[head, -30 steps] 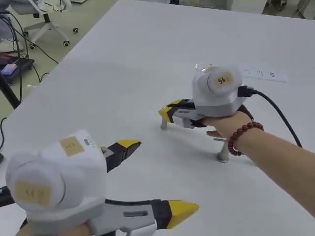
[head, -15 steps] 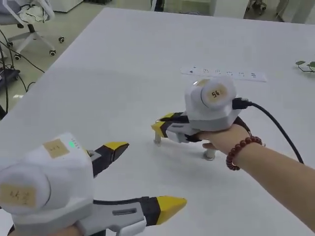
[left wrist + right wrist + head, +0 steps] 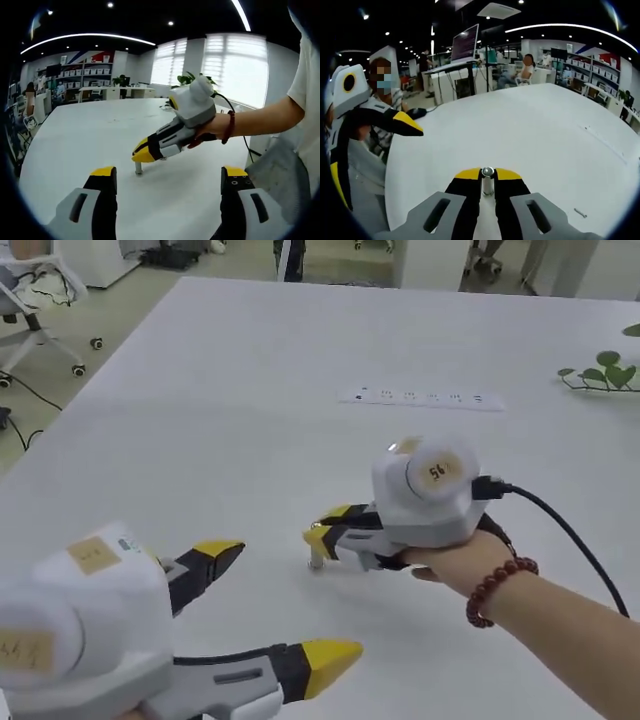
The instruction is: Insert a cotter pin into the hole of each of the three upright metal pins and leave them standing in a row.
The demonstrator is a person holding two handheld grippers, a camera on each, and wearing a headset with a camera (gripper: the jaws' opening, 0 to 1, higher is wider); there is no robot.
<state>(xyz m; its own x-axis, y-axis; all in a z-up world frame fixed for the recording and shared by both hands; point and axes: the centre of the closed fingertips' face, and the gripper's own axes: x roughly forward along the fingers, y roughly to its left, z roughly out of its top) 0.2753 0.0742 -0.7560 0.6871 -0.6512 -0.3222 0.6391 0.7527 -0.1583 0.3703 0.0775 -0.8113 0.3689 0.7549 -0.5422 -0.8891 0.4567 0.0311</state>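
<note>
Yellow-tipped left gripper (image 3: 280,600) at seven o'clock in head view: gaped wide, held nothing. Toward centre, right gripper (image 3: 318,536): clamped shut on upright metal pin (image 3: 316,562), standing on white table (image 3: 250,390). Looked the same grip as a second before, so probably steadied for a cotter pin, none yet fetched. Earlier showed second pin at first's four o'clock; hand (image 3: 455,562) covered that spot now.

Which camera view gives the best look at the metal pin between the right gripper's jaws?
The right gripper view: the metal pin stands close up, upright, its rounded top clear between the shut jaws of the right gripper. The left gripper view and head view show its lower part, small, under the yellow tips.
</note>
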